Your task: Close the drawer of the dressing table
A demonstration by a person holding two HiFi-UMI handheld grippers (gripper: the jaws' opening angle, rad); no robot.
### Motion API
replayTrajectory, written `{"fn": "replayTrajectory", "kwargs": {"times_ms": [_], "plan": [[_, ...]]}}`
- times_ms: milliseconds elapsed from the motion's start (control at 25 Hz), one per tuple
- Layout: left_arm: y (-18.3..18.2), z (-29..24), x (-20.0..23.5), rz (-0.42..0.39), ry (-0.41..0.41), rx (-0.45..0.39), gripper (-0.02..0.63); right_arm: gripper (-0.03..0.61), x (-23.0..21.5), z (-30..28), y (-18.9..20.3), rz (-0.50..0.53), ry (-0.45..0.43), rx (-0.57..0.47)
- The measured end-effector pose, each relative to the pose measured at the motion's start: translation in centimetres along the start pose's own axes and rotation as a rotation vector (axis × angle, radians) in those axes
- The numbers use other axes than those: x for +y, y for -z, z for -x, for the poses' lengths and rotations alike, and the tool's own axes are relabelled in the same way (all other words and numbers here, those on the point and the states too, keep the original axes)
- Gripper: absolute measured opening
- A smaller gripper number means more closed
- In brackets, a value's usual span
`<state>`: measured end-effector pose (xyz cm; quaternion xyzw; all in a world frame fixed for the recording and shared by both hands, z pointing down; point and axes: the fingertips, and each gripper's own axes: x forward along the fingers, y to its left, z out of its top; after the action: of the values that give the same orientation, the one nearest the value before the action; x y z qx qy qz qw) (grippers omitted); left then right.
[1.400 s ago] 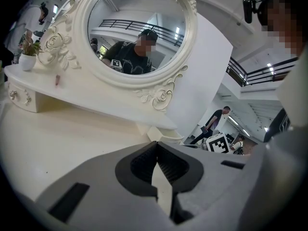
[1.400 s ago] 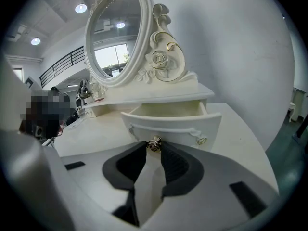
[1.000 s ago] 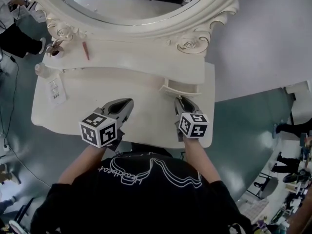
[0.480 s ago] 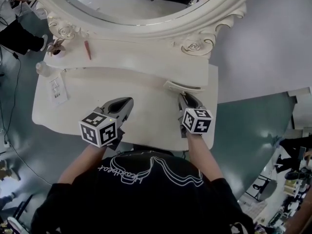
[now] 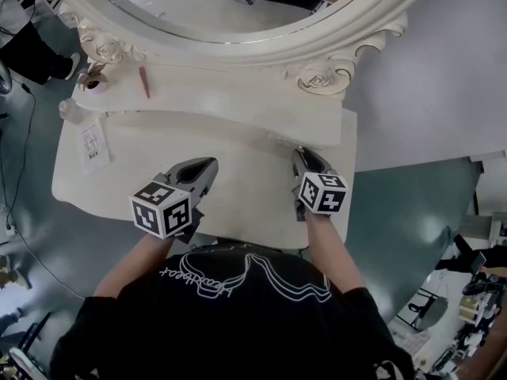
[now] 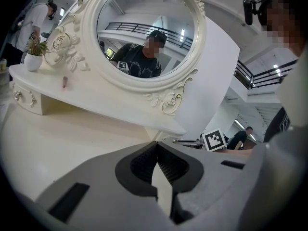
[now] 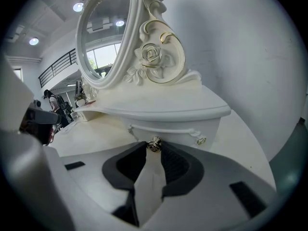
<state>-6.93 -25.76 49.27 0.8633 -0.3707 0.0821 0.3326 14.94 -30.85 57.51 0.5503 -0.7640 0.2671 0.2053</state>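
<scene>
- The right gripper (image 5: 303, 156) has its jaws closed onto the small metal knob (image 7: 154, 144) of the drawer (image 7: 179, 132), the knob pinched between the very tips.
- The drawer sits at the right end of the dressing table (image 5: 238, 176), under the raised shelf (image 5: 238, 105) below the mirror (image 5: 238, 10).
- A second ago its front stood well out from under the shelf. Now it is pushed in nearly flush, and from the head view only a thin edge shows.
- The right gripper has gone farther in with it, towards the mirror, with no change in its grip.
- The left gripper (image 5: 211, 165) hovers over the middle of the table top, jaws together at the tips with nothing between them. It is in the same place as before.
- On the far left of the shelf a slim red stick (image 5: 144, 81) and a small potted plant (image 5: 93, 77) sit where they were. A paper card (image 5: 93, 145) lies on the left of the table top, unmoved.
</scene>
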Motion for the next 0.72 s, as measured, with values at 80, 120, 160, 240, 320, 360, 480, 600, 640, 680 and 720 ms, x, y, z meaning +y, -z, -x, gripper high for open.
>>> {"fn": "replayTrajectory", "kwargs": {"times_ms": [80, 120, 160, 240, 320, 360, 480, 600, 640, 680, 720], "plan": [[-0.01, -0.04, 0.16, 0.001, -0.003, 0.000, 0.003, 0.101, -0.14, -0.25, -0.16, 0.001, 0.000, 0.001], [0.01, -0.06, 0.24, 0.003, -0.004, 0.000, 0.003, 0.101, -0.22, -0.37, -0.24, 0.002, 0.000, 0.001], [0.04, -0.10, 0.31, 0.005, -0.005, 0.000, 0.003, 0.101, -0.28, -0.50, -0.34, 0.003, 0.001, 0.001], [0.15, -0.20, 0.43, 0.007, -0.007, 0.001, 0.003, 0.101, -0.37, -0.77, -0.59, 0.006, 0.000, -0.001], [0.22, -0.29, 0.44, 0.008, -0.008, 0.002, 0.003, 0.101, -0.46, -0.96, -0.76, 0.006, -0.003, -0.001], [0.23, -0.32, 0.39, 0.008, -0.008, 0.002, 0.003, 0.101, -0.50, -0.99, -0.78, 0.005, -0.005, 0.000], [0.16, -0.37, 0.24, 0.005, -0.009, 0.002, 0.003, 0.101, -0.56, -0.96, -0.71, 0.000, -0.012, -0.001], [0.00, -0.41, 0.06, 0.002, -0.011, 0.001, 0.003, 0.103, -0.54, -0.96, -0.75, -0.005, -0.014, -0.003], [-0.03, -0.40, -0.02, 0.001, -0.011, -0.001, 0.003, 0.104, -0.49, -0.93, -0.78, -0.004, -0.015, -0.005], [-0.05, -0.40, -0.11, 0.000, -0.011, -0.002, 0.003, 0.112, -0.37, -0.88, -0.80, 0.000, -0.019, -0.006], [-0.08, -0.40, -0.21, 0.000, -0.010, -0.004, 0.003, 0.125, -0.18, -0.81, -0.79, 0.005, -0.028, -0.006]]}}
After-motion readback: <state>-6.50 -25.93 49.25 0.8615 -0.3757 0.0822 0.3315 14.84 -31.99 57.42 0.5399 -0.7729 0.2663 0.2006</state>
